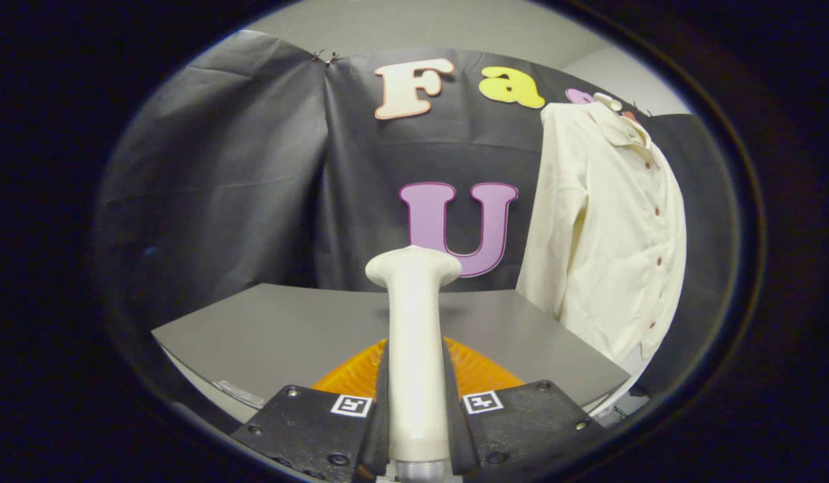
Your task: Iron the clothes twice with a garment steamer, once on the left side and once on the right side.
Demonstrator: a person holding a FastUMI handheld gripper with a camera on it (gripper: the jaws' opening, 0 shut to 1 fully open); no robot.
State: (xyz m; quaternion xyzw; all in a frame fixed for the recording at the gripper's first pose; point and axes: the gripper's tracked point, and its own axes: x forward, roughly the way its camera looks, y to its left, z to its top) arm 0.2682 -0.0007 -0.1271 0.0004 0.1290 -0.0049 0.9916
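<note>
Counts, left to right: one grey tabletop (273, 329), one orange object (485, 372) lying on it, one garment steamer (414, 335), one cream shirt (609, 228).

Your tool (416, 429) is closed down to the width of the steamer's handle — both fingers (381, 416) press on the white shaft, one on each side, low near its base. The steamer stands upright between them, its flared head rising ahead of the fingers, above the tabletop's far edge.

The shirt hangs beyond the tabletop's right corner, well apart from the steamer head, in front of the black cloth wall (220, 174). One row of dark red buttons runs down its front; the collar is at the top on a pale hanger knob.

Hard to make out: the orange object is mostly hidden behind the steamer and the fingers — its shape cannot be told. The shirt's lower hem is hidden behind the tabletop's corner. The steamer's base is cut off.
</note>
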